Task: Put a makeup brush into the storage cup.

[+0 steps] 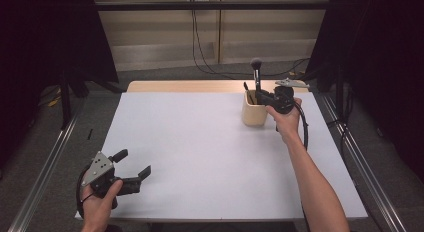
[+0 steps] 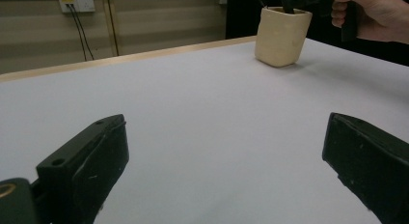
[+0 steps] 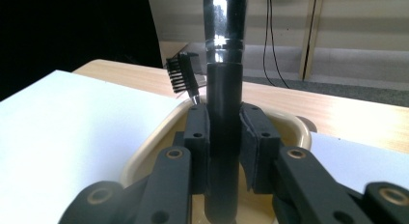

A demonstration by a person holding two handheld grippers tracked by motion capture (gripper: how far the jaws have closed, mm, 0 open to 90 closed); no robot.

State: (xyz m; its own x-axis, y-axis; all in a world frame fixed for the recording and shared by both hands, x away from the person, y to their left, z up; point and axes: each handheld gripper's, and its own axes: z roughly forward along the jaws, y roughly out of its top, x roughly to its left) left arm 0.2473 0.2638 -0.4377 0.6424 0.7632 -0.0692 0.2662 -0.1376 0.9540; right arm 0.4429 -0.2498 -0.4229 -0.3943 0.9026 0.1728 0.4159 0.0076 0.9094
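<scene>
A cream cup [image 1: 254,113] stands at the back right of the white table [image 1: 200,157]. My right gripper [image 1: 263,97] is shut on the black handle of a makeup brush [image 1: 257,74], which stands upright with its lower end inside the cup and its bristle head on top. In the right gripper view the pads [image 3: 252,137] press on both sides of the makeup brush handle [image 3: 224,118] above the cup's rim [image 3: 159,134]. A small black comb brush [image 3: 182,77] leans in the cup. My left gripper [image 1: 134,164] rests open near the front left corner with nothing between its jaws.
A bare wooden strip [image 1: 190,86] runs along the table's far edge. Black cables [image 1: 200,52] hang down the back wall. Metal rails [image 1: 45,167] flank the table on both sides. From the left gripper view the cup [image 2: 282,35] stands far off across the bare white surface.
</scene>
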